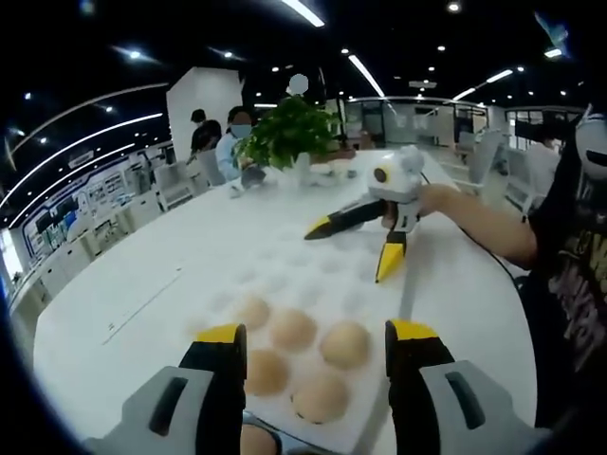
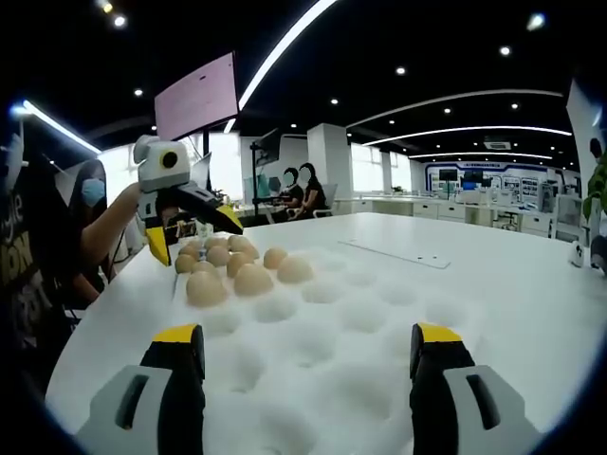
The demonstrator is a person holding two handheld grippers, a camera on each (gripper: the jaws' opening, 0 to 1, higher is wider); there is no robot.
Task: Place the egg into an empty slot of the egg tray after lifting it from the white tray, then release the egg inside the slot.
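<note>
A white moulded egg tray (image 1: 270, 261) lies on the white table. Several brown eggs (image 1: 344, 343) fill its slots nearest my left gripper (image 1: 318, 343), which hovers open just above them with nothing between its jaws. One more egg (image 1: 256, 442) shows at the bottom edge, between the jaws. Over the tray's empty far end my right gripper (image 1: 348, 254) is spread open. In the right gripper view, empty slots of the egg tray (image 2: 360, 313) lie under my open right gripper (image 2: 305, 343). The eggs (image 2: 252, 279) sit at the far left, under the open left gripper (image 2: 194, 242).
A potted plant (image 1: 289, 128) stands at the table's far end, with seated people (image 1: 232, 142) behind it. A person's forearm (image 1: 474, 223) reaches in from the right. A flat strip (image 2: 398, 254) lies on the table (image 2: 512, 275) beyond the tray. Two people (image 2: 302, 190) sit further back.
</note>
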